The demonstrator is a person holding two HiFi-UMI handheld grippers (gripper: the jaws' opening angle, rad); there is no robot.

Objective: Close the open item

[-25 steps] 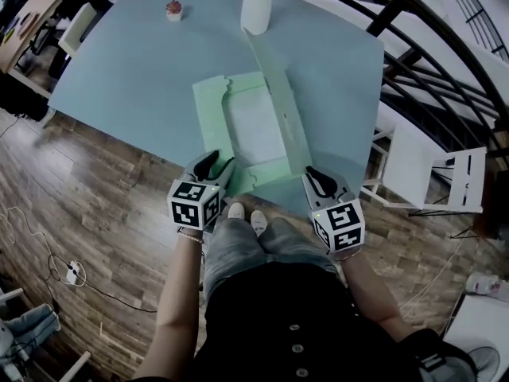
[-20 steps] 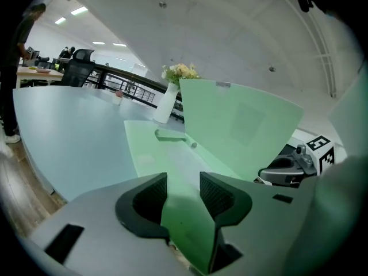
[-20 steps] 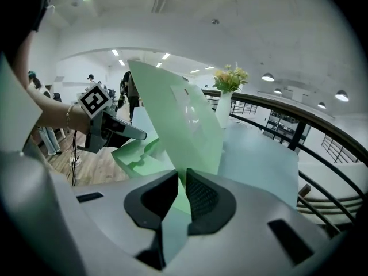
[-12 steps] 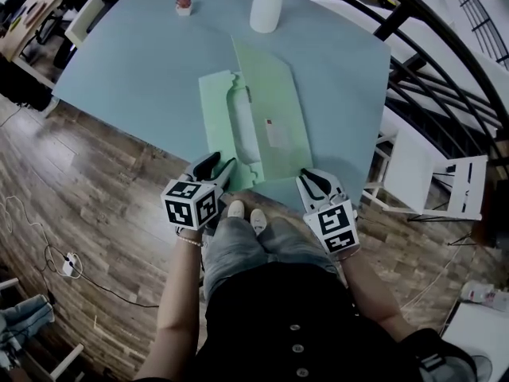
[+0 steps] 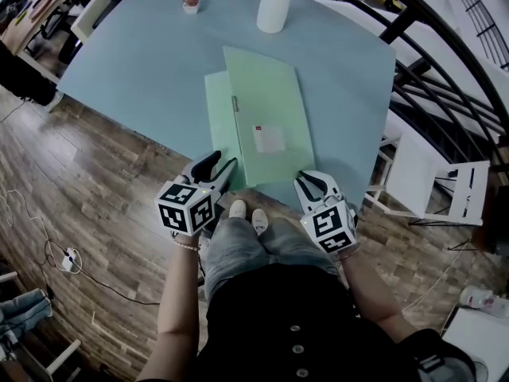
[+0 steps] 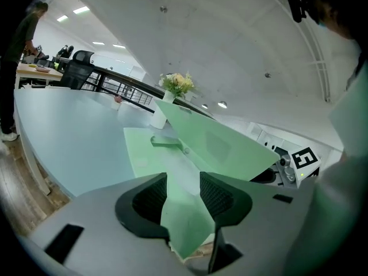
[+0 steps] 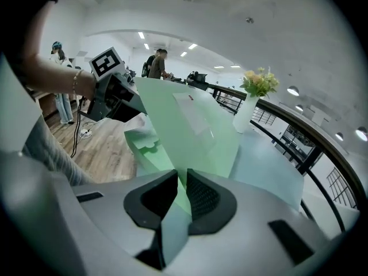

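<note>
Green folder (image 5: 218,126) lies at the near edge of the counter (image 5: 135,62). Cover (image 5: 266,110) tilted low over it, apparently not yet flat.

Right gripper (image 5: 314,183): fingers pinch the cover's near edge.

Left gripper (image 5: 216,165): fingers spread, folder's near corner between them, unpressed.

Left to do: lower the cover, release

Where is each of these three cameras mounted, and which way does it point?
Head view: on the person's head, facing steeply down at the table and green folder; shows their arms, legs, left tool and right tool.
Left gripper view: on the left tool, looking along its open jaws over the folder toward the vase; the right tool shows beyond.
Right gripper view: on the right tool, looking along jaws shut on the folder's cover; the left tool shows beyond.
Shared: all three see the folder and vase.
</note>
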